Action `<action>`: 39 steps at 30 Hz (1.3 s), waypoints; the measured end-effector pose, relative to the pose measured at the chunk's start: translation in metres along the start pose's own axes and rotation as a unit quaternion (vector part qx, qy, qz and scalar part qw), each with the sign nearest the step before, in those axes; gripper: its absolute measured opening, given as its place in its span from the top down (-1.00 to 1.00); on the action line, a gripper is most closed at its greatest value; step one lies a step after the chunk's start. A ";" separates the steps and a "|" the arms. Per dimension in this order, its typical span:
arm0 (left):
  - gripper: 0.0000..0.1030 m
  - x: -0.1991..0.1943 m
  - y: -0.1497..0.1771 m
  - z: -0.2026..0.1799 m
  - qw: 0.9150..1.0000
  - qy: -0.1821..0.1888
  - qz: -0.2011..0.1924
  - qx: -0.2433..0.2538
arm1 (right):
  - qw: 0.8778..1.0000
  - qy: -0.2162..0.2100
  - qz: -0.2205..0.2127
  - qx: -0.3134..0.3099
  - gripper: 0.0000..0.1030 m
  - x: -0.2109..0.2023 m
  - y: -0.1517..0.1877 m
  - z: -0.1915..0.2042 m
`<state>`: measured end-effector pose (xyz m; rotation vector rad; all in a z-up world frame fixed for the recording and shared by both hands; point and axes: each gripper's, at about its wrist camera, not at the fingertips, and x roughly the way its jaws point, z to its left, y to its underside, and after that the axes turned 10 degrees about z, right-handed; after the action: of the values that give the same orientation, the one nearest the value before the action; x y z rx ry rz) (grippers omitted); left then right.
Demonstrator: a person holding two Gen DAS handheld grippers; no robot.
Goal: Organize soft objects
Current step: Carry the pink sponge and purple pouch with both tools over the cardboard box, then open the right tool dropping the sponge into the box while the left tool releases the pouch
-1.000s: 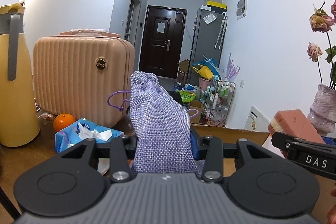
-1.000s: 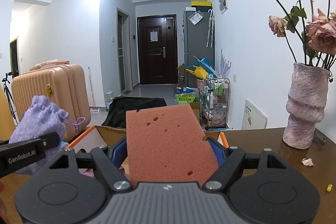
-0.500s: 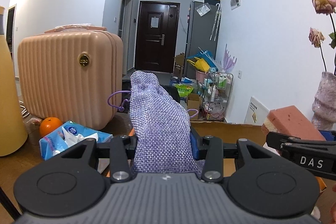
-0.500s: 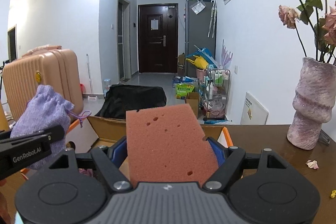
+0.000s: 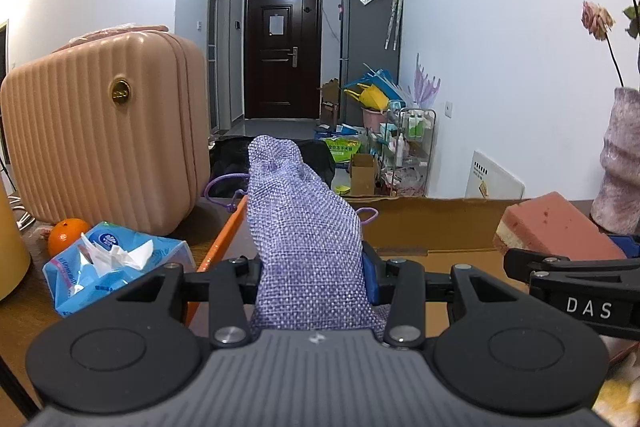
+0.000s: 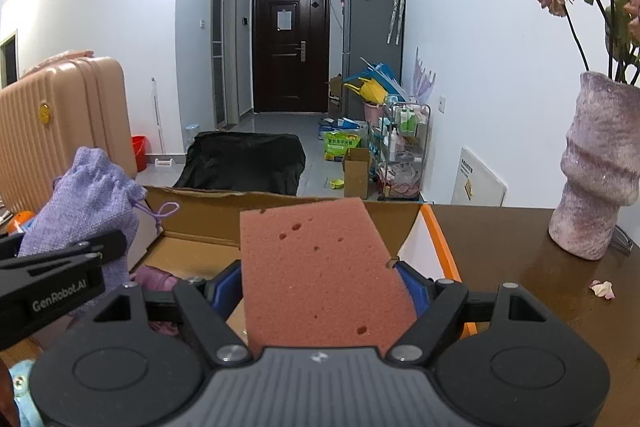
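Left wrist view: the left tongs are clamped on a lilac woven drawstring pouch, which stands upright between the blue pads above the near edge of an open brown cardboard box with orange trim. Compared with the frame one second earlier, the box interior now fills the middle ground, whereas before only its far rim showed. The ribbed peach hard-shell case, the orange fruit and the blue soft pack of tissues have shifted left and lower, and the yellow jug is now nearly out of frame.

Right wrist view: the right tongs are clamped on a salmon-pink rectangular sponge block, held upright over the same box. Earlier only the box's far flaps were visible; now its floor and a mauve item lying inside appear. The mottled mauve ceramic vase of dried roses stands on the dark wooden surface to the right, well apart from the box. Both grips are unchanged.
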<state>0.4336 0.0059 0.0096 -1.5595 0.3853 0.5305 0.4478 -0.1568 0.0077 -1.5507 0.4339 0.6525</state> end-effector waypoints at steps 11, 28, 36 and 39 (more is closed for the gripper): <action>0.15 0.013 0.009 -0.006 1.000 -0.010 0.009 0.023 | 1.000 -0.006 0.010 0.012 -0.52 0.013 0.008 -0.004; 0.08 0.025 0.014 0.000 0.999 -0.006 0.030 0.021 | 1.000 0.007 0.021 0.017 -0.53 0.019 0.012 -0.003; -0.52 0.023 0.015 0.003 0.999 -0.006 0.032 0.010 | 0.999 0.005 0.018 0.026 -0.75 0.020 0.012 -0.009; -0.77 0.019 0.015 0.003 1.000 -0.015 0.022 0.005 | 0.999 0.004 0.014 0.032 -0.89 0.019 0.013 -0.011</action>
<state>0.4408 0.0099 -0.0135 -1.5348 0.3997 0.5856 0.4558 -0.1666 -0.0146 -1.4900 0.4776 0.6482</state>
